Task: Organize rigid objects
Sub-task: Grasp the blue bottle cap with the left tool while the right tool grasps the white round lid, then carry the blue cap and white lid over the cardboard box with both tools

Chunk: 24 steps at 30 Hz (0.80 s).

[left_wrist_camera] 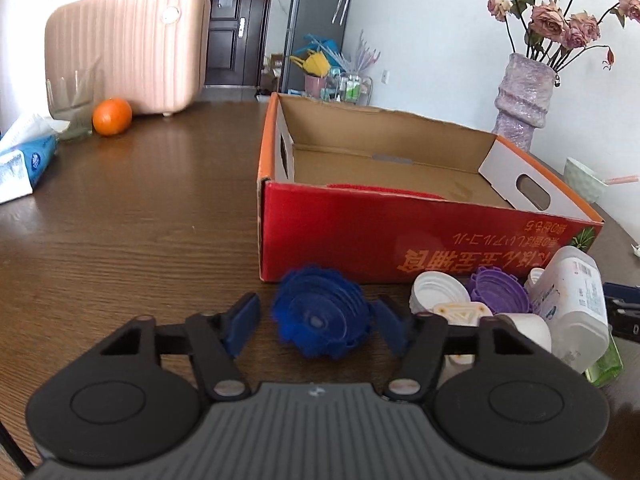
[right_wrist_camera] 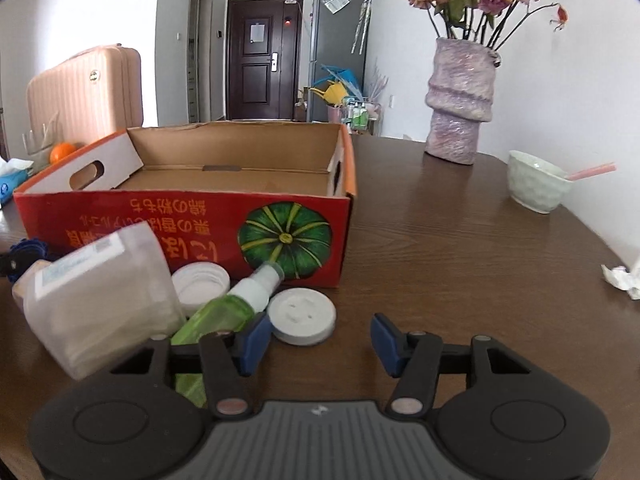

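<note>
Both views bright, daylit and even, no harsh shadows. Soft sheen on the wooden table (left_wrist_camera: pixel 140 208), strongest mid-frame in the right wrist view. White walls near blown out at upper left. Heavy fisheye bending, dark vignette in the corners. Blue ridged lid (left_wrist_camera: pixel 318 312) motion-smeared; white bottle (right_wrist_camera: pixel 100 300) blurred at lower left. Background fairly sharp.

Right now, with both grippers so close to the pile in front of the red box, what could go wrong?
1. The blue ridged lid sits between the left gripper fingers, with a gap on its left; closing off-centre could push it aside.
2. The right gripper has its left finger beside the green spray bottle and the white round lid, so it may knock the bottle.
3. The white bottle lies tilted on its neighbours and might shift.
</note>
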Each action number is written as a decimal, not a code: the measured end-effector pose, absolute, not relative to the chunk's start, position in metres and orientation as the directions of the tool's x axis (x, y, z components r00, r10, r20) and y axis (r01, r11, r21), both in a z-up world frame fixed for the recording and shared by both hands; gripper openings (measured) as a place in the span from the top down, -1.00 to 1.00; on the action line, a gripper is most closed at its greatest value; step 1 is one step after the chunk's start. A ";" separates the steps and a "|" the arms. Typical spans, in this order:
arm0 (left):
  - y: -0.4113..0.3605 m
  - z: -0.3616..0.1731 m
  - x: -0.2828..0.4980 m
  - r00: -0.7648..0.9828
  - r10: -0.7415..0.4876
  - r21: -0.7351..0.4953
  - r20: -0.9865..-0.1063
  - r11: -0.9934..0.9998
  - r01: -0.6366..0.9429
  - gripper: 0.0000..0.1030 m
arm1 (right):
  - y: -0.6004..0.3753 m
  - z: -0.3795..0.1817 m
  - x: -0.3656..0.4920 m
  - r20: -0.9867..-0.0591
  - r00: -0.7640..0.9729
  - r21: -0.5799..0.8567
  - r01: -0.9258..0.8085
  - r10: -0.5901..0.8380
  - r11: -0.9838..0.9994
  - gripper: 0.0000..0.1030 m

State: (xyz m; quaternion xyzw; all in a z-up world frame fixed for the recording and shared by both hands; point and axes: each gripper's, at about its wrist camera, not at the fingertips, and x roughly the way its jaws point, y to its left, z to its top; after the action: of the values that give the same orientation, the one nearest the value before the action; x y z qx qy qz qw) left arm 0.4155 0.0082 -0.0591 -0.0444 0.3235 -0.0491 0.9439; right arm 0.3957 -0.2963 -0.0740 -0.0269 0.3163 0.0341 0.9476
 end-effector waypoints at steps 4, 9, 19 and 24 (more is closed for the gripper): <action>0.007 -0.060 0.413 0.791 -0.112 -0.099 -0.601 0.993 0.065 -0.08 | -0.295 -0.075 0.406 -0.612 0.789 -0.018 -0.092 0.062 0.996 0.28; 0.004 -0.057 0.402 0.798 -0.103 -0.090 -0.594 0.994 0.061 -0.07 | -0.292 -0.075 0.409 -0.613 0.787 -0.020 -0.100 0.067 0.995 0.29; 0.010 -0.034 0.326 0.832 -0.024 -0.059 -0.554 0.998 -0.011 -0.07 | -0.309 -0.064 0.339 -0.578 0.812 0.058 -0.060 0.082 0.997 0.29; 0.008 -0.022 0.284 0.845 -0.022 -0.059 -0.534 0.998 -0.011 -0.07 | -0.302 -0.052 0.284 -0.550 0.828 0.074 -0.082 0.109 0.994 0.29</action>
State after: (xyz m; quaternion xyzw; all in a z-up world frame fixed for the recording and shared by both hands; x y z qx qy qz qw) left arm 0.2844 0.0076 -0.0220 -0.0299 0.2783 -0.0029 0.9600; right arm 0.2839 -0.3023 -0.0522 0.0235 0.2889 0.0497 0.9558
